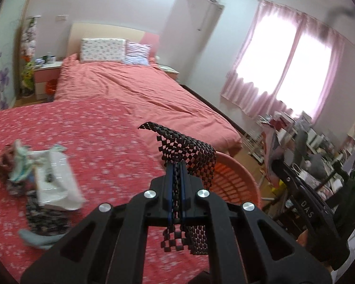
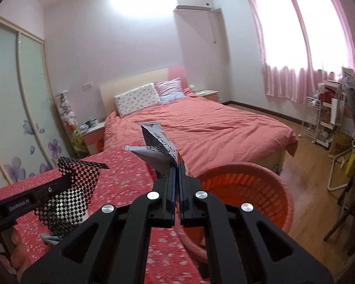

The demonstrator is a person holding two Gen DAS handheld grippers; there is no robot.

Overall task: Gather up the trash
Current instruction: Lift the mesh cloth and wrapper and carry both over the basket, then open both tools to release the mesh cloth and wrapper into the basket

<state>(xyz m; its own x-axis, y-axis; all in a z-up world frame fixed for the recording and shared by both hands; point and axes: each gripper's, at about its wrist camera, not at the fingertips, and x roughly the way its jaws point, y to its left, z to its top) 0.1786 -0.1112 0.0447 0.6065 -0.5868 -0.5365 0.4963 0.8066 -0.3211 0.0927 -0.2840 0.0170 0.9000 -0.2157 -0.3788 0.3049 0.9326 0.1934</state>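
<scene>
While clamped in the left gripper [image 1: 176, 165], black mesh scrap [image 1: 189, 149] hangs just beside the orange basket [image 2: 260, 172] rim; right gripper [image 2: 176, 165] pinches a foil wrapper [image 2: 157, 149] nr it. Remaining litter pile [image 1: 40, 172] on red-covered table [image 1: 101, 130]; bare wood floor [image 2: 307, 177] to the right.

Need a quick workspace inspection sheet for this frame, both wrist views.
Surface: red flowered cloth, a low surface at the foot of the bed.
Job's things: black mesh scrap and printed wrapper, each held; orange basket close ahead.
Clutter: white plastic bag, crumpled pale paper, dark patterned cloth, blurred.
Grippers: left hand-held gripper shut on the mesh; right hand-held gripper shut on the wrapper.
Cables: nothing seen.
Surroundings: bed, pink curtains, cluttered shelves, wooden floor.
</scene>
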